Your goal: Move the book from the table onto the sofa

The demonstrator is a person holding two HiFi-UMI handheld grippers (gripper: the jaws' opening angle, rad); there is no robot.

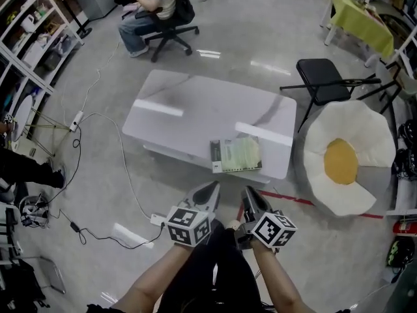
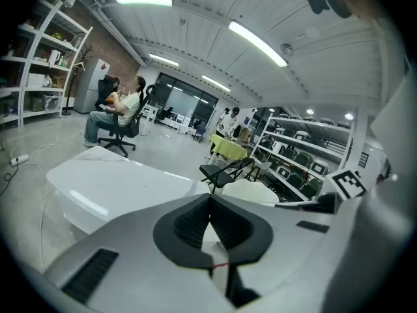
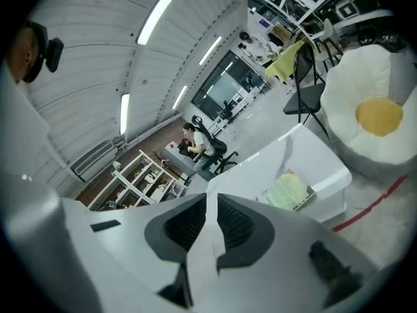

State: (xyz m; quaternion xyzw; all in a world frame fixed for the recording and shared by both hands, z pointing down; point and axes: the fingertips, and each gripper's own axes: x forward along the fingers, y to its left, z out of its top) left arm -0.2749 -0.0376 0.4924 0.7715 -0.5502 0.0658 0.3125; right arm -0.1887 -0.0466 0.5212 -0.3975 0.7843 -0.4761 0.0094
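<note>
The book [image 1: 236,155], with a pale green cover, lies flat at the near right edge of the white marble-look table [image 1: 189,106]. In the right gripper view the book [image 3: 287,191] sits ahead and to the right of the jaws. The egg-shaped cushion sofa [image 1: 345,162] rests on the floor right of the table. My left gripper [image 1: 210,189] hovers just short of the table's near edge, jaws shut and empty [image 2: 209,197]. My right gripper [image 1: 251,192] is beside it, below the book, with a narrow empty gap between its jaws [image 3: 212,197].
A black folding chair [image 1: 322,77] stands behind the sofa. A person sits on an office chair [image 1: 156,5] beyond the table. Cables [image 1: 98,149] and a power strip trail on the floor at left. Red tape [image 1: 287,199] marks the floor near the sofa.
</note>
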